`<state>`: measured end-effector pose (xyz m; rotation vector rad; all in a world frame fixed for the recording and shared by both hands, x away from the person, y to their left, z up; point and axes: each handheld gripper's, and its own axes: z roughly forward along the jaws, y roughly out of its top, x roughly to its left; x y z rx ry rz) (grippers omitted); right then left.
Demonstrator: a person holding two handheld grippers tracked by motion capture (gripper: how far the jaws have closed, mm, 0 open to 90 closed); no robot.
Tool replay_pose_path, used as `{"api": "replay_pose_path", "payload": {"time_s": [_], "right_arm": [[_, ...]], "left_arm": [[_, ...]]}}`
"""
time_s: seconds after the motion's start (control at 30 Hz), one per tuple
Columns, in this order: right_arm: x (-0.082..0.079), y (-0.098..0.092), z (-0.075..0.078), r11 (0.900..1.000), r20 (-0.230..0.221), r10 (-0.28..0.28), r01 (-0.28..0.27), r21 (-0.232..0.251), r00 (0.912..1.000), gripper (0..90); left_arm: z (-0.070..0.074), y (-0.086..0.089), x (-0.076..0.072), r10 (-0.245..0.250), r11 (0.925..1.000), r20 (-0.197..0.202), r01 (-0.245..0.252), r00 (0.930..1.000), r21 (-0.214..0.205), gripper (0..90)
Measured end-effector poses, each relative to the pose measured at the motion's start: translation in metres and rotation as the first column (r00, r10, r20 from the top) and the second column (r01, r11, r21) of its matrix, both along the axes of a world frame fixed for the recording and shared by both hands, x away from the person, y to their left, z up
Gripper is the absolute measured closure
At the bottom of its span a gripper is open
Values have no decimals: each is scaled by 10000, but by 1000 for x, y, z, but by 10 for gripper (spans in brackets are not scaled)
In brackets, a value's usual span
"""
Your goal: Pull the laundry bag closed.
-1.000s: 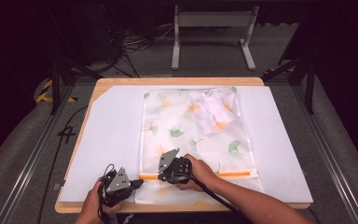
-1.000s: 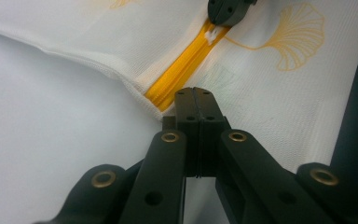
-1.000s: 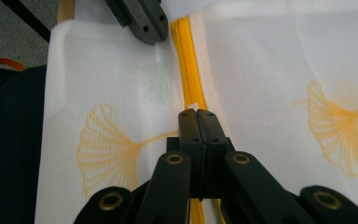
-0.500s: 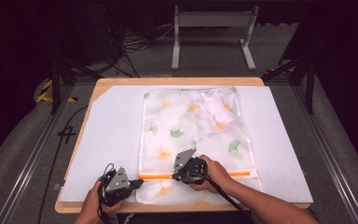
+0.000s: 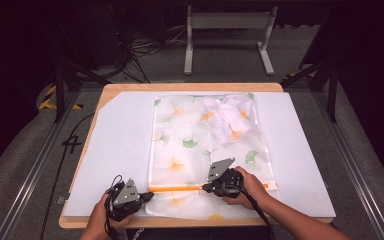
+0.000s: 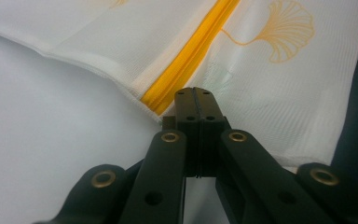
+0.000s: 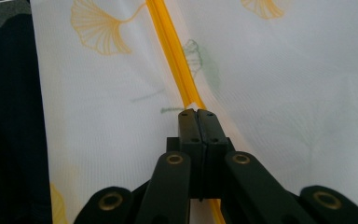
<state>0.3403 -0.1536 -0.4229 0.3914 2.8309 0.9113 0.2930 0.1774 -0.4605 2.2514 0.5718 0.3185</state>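
Surroundings: a wooden counter (image 5: pixel 190 87) carries a white sheet (image 5: pixel 115 150); a mesh bag (image 5: pixel 190 140) printed with ginkgo leaves lies on the sheet, ahead of both tongs. A white cloth (image 5: pixel 227 120) sits inside the bag's far right part, well beyond the right tongs. A metal stand (image 5: pixel 227 35) and cables (image 5: pixel 145 45) lie on the floor past the counter. Nothing stands between either pair of tongs and the bag.
Left tongs (image 5: pixel 147 196): at the bag's near left corner, jaws pressed together at the end of the orange zip (image 5: pixel 180 188); whether they pinch the fabric I cannot tell.
Right tongs (image 5: pixel 206 188): on the zip to the right of the left tongs, jaws together on it.
Left gripper view: tips (image 6: pixel 194 92) meet just at the zip's (image 6: pixel 191 56) end, by the bag's (image 6: pixel 279 84) edge; white sheet (image 6: pixel 51 130) to one side.
Right gripper view: tips (image 7: pixel 197 114) closed over the zip (image 7: pixel 170 44), which runs away across the bag (image 7: pixel 284 84).
Change: half a second ago the right tongs were at about the same spot; a second ago they were nearer the left tongs. The left tongs have stayed put.
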Motion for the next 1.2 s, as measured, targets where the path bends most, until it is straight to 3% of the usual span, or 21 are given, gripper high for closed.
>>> {"api": "replay_pose_path", "payload": {"time_s": [0.13, 0.67, 1.2], "right_arm": [[-2, -12, 1, 9995, -48, -228, 229, 202, 9997, 900], [-8, -49, 1, 9971, 1, -754, 754, 101, 9972, 900], [-13, -72, 0, 9935, -2, -1137, 1137, 69, 9935, 900]], "left_arm": [[0, 0, 0, -7, 10000, 3, 7, 10000, 4, 900], [0, 0, 1, -39, 10000, -50, 39, 10000, -7, 900], [0, 0, 1, -63, 10000, -35, 63, 10000, 17, 900]]}}
